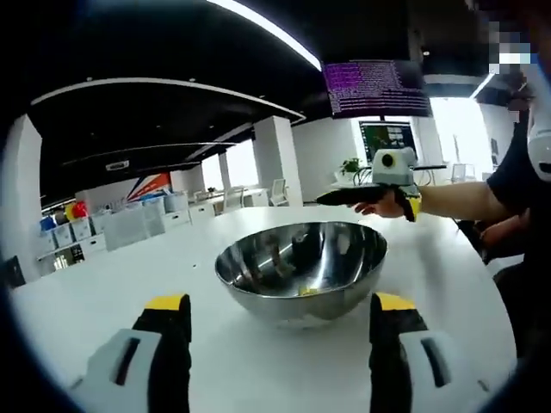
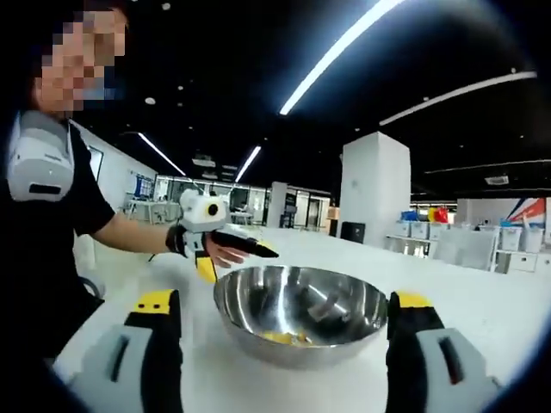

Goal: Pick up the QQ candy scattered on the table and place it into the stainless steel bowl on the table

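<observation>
White tabletop (image 1: 103, 292) in an open office with dark ceiling and strip lights. Directly ahead of the left gripper (image 1: 280, 323), between its two yellow-tipped jaws, which stand wide apart with nothing in them, sits the stainless steel bowl (image 1: 301, 271): round, polished, mirror-bright, with a few yellow QQ candy pieces (image 1: 308, 291) lying at its bottom. Beyond the bowl, the left gripper view shows a person's hand (image 1: 392, 205) holding another gripper, wall screens (image 1: 379, 89) and storage bins (image 1: 69, 231) at left. In the right gripper view, the right gripper (image 2: 284, 323) likewise faces the bowl (image 2: 301, 314) with jaws spread and empty; the candy (image 2: 287, 337) is more plainly visible here, and a person in a black shirt (image 2: 43, 258) stands at left, reaching toward the bowl's far rim.
</observation>
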Demonstrator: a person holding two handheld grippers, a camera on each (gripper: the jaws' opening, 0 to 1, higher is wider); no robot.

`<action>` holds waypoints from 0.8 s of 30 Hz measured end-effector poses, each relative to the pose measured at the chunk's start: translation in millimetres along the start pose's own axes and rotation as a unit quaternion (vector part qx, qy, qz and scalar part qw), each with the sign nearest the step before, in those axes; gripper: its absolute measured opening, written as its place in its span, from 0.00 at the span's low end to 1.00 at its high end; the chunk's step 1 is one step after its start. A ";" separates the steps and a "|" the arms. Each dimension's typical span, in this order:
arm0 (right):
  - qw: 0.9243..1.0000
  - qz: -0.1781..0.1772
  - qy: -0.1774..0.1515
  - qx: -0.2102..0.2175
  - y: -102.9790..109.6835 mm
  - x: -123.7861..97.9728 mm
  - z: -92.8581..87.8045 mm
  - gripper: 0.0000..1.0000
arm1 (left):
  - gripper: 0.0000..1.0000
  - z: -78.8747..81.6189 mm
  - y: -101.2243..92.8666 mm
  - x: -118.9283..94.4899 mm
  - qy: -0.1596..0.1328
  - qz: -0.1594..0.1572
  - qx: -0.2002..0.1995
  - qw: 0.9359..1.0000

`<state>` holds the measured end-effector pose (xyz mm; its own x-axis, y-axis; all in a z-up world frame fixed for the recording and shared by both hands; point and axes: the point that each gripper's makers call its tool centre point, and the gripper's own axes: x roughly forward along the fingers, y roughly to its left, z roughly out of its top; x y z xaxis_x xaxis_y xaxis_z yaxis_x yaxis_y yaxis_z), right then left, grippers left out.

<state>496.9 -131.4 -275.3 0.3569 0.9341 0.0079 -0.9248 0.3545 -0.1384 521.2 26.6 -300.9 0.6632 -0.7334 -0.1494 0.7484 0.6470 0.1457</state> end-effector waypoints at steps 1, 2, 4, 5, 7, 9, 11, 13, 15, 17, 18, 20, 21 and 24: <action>1.000 0.000 -0.002 0.006 -3.3 0.3 -3.8 0.97 | 0.89 -0.5 3.8 1.2 -0.011 0.001 -0.004 1.000; 1.000 0.002 -0.007 0.019 -5.4 0.4 -6.5 0.97 | 0.92 1.1 5.2 3.9 -0.025 -0.003 -0.014 1.000; 1.000 -0.002 -0.016 0.026 -13.0 1.6 -11.0 0.97 | 0.95 0.3 0.5 8.6 -0.033 -0.023 -0.015 0.999; 0.999 -0.004 -0.012 0.031 -17.1 3.0 -15.2 0.97 | 0.95 1.5 -3.5 11.2 -0.040 -0.037 -0.009 0.998; 0.999 -0.002 0.004 0.043 -21.3 5.3 -25.3 0.97 | 0.95 -1.9 -6.8 16.8 -0.038 -0.048 -0.005 0.998; 0.998 0.011 0.008 0.055 -19.6 8.6 -29.8 0.97 | 0.95 -4.4 -12.8 21.5 -0.034 -0.063 -0.005 0.997; 0.998 0.021 0.013 0.056 -16.4 10.9 -32.3 0.97 | 0.94 -5.4 -19.5 25.1 -0.036 -0.079 -0.002 0.996; 0.998 0.030 0.018 0.051 -13.0 13.9 -35.0 0.97 | 0.92 -7.7 -21.1 28.6 -0.034 -0.086 -0.001 0.996; 0.998 0.038 0.022 0.052 -9.9 16.8 -37.4 0.97 | 0.89 -8.8 -21.1 31.9 -0.035 -0.090 -0.005 0.995; 0.997 0.040 0.021 0.055 -9.0 19.7 -38.9 0.95 | 0.89 -8.6 -23.5 33.8 -0.038 -0.095 -0.008 0.995; 0.997 0.040 0.021 0.055 -8.7 21.4 -39.8 0.94 | 0.89 -7.8 -24.7 34.7 -0.044 -0.097 -0.001 0.994; 0.997 0.046 0.026 0.054 -3.8 24.5 -41.6 0.92 | 0.88 -7.5 -27.8 36.4 -0.047 -0.104 -0.001 0.993; 0.997 0.048 0.026 0.052 -1.2 26.1 -41.6 0.91 | 0.87 -7.7 -29.8 37.4 -0.048 -0.109 -0.003 0.993; 0.998 0.041 0.028 0.046 -2.6 26.6 -40.9 0.90 | 0.87 -7.7 -31.6 38.9 -0.048 -0.109 -0.001 0.993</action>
<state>514.2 -109.1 -315.2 0.2835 0.9574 -0.0557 -0.9586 0.2812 -0.0452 523.5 -20.8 -318.9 0.4815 -0.8724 -0.0837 0.8741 0.4711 0.1182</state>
